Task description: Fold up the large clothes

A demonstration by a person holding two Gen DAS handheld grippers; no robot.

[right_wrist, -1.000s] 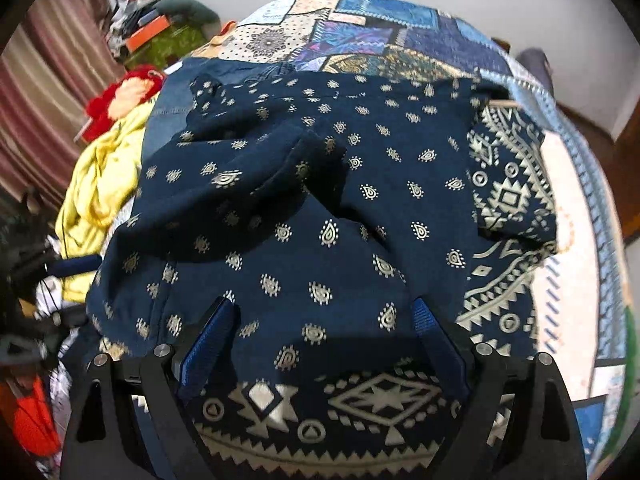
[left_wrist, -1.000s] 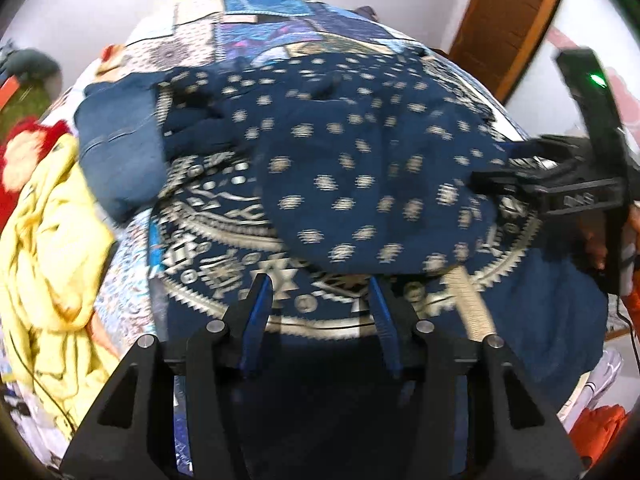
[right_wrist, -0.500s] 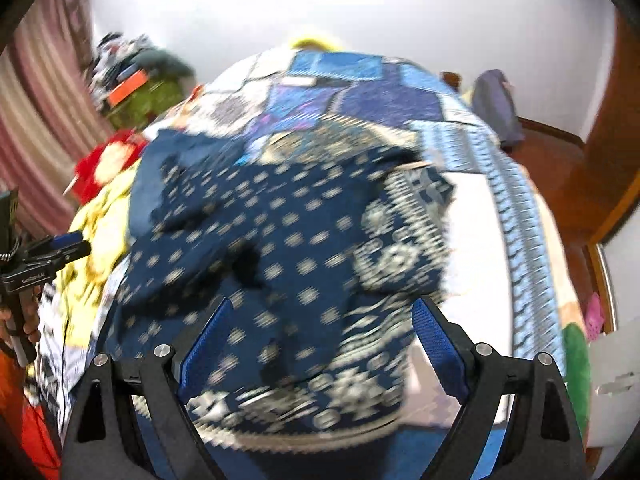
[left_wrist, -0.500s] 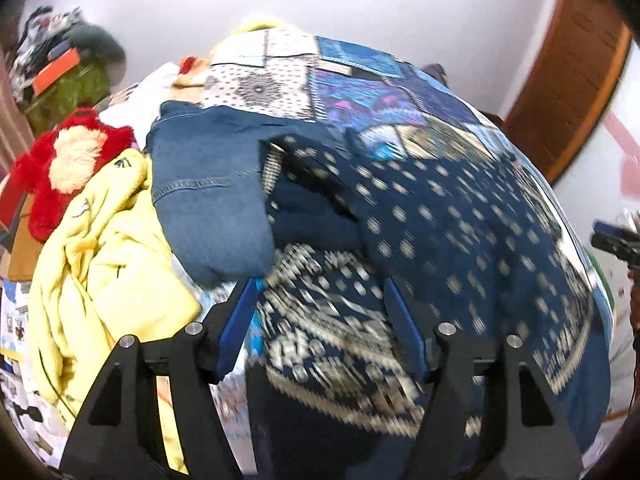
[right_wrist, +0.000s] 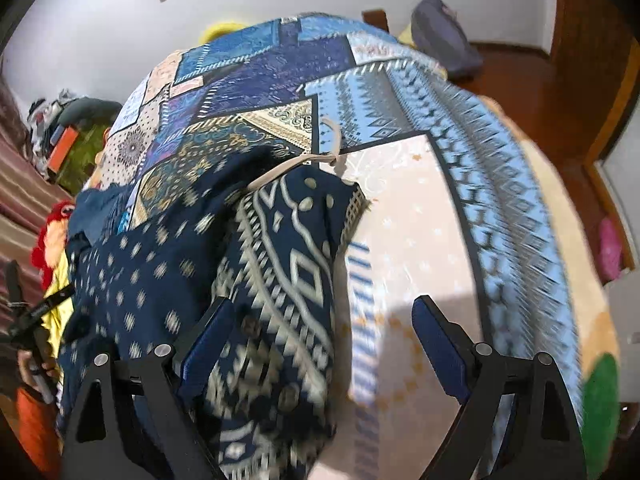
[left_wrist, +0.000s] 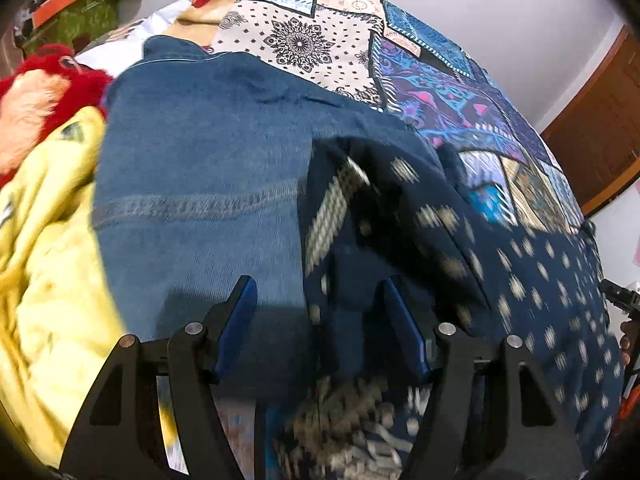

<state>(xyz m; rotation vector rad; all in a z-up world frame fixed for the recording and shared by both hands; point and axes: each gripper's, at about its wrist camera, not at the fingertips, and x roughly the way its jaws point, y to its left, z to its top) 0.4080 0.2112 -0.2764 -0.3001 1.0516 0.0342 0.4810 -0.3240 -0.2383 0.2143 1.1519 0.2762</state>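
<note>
A large navy garment [left_wrist: 500,264] with cream dots and a cream patterned border lies crumpled on the patchwork bedspread [left_wrist: 432,80]. It also shows in the right wrist view [right_wrist: 280,264], with a cream drawstring at its far edge. My left gripper [left_wrist: 320,320] is open and empty, low over the garment's left edge where it overlaps blue denim jeans [left_wrist: 200,184]. My right gripper [right_wrist: 320,344] is open and empty, over the garment's right border and the bare bedspread [right_wrist: 420,216].
A yellow garment [left_wrist: 44,264] and a red plush toy [left_wrist: 36,88] lie left of the jeans. A wooden door [left_wrist: 600,136] stands at the right. A grey bag [right_wrist: 444,36] sits on the wood floor beyond the bed. Clutter [right_wrist: 68,128] is piled at far left.
Both grippers moved apart and lower: the left swung left toward the garment's left edge and the jeans, the right swung right toward the garment's right border. Both stayed open.
</note>
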